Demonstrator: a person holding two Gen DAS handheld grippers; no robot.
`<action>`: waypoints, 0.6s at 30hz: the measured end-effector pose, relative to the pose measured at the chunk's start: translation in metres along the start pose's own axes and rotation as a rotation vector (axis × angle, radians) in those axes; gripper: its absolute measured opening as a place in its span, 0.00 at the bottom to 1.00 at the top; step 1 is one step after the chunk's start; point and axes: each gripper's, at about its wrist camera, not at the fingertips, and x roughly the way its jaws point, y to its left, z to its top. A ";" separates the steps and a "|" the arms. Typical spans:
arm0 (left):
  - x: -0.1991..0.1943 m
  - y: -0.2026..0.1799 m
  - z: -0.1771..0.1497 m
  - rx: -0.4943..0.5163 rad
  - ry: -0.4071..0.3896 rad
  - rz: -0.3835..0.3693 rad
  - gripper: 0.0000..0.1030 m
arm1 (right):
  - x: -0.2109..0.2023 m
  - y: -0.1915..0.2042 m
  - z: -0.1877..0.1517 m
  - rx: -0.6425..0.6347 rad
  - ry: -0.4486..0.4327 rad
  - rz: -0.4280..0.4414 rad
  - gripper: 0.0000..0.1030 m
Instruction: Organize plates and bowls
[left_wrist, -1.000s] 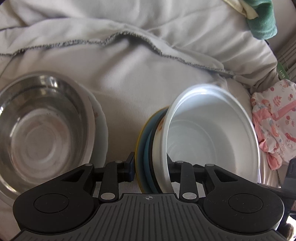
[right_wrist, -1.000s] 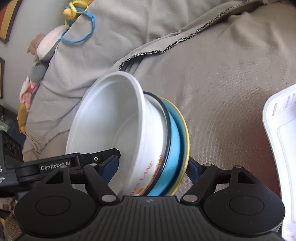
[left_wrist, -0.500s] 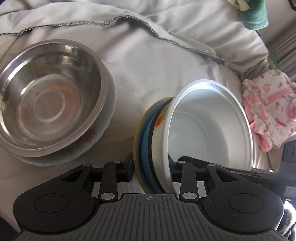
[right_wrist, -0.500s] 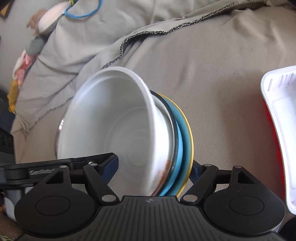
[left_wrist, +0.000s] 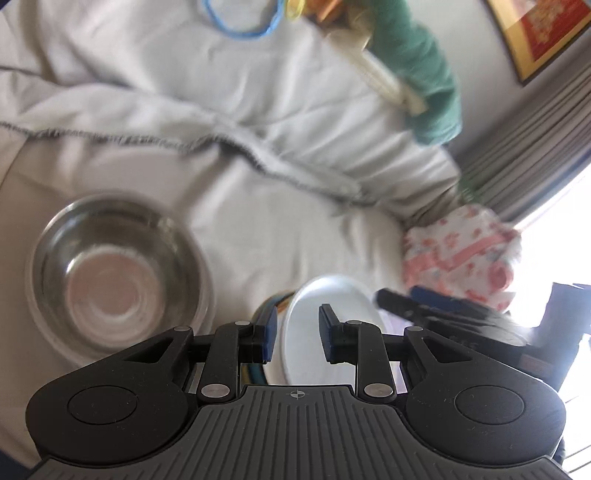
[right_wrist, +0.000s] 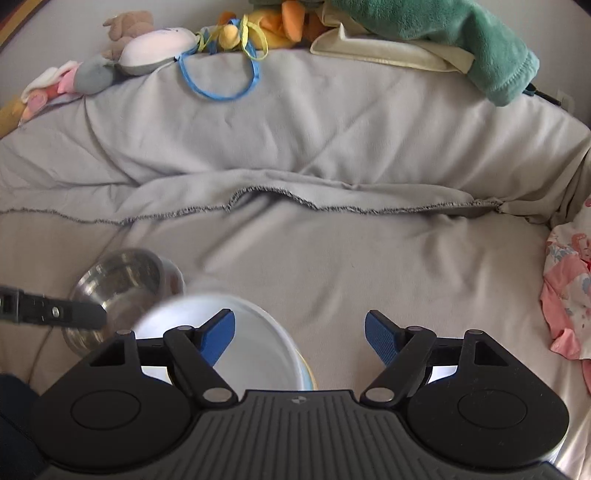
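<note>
Left wrist view: left gripper (left_wrist: 297, 334) fingers slightly apart, holding nothing; right gripper (right_wrist: 300, 334) fingers spread wide, empty; white bowl (left_wrist: 328, 314) on stacked plates on the bed beside the steel bowl (left_wrist: 110, 269); looks light, slick, rigid; I'd pinch the rim.

Right gripper (right_wrist: 300, 334): blue-padded jaws spread wide, empty, above grey blanket (right_wrist: 314, 258); white round bowl (right_wrist: 251, 350) and steel bowl (right_wrist: 122, 291) lower left.
</note>
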 end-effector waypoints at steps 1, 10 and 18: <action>-0.009 0.005 0.000 0.000 -0.036 0.016 0.27 | 0.001 0.003 0.004 0.004 0.005 0.016 0.76; -0.036 0.093 -0.003 -0.159 -0.112 0.438 0.27 | 0.054 0.067 0.041 -0.064 0.157 0.139 0.76; -0.015 0.147 -0.009 -0.297 -0.068 0.431 0.27 | 0.137 0.111 0.061 -0.040 0.362 0.154 0.76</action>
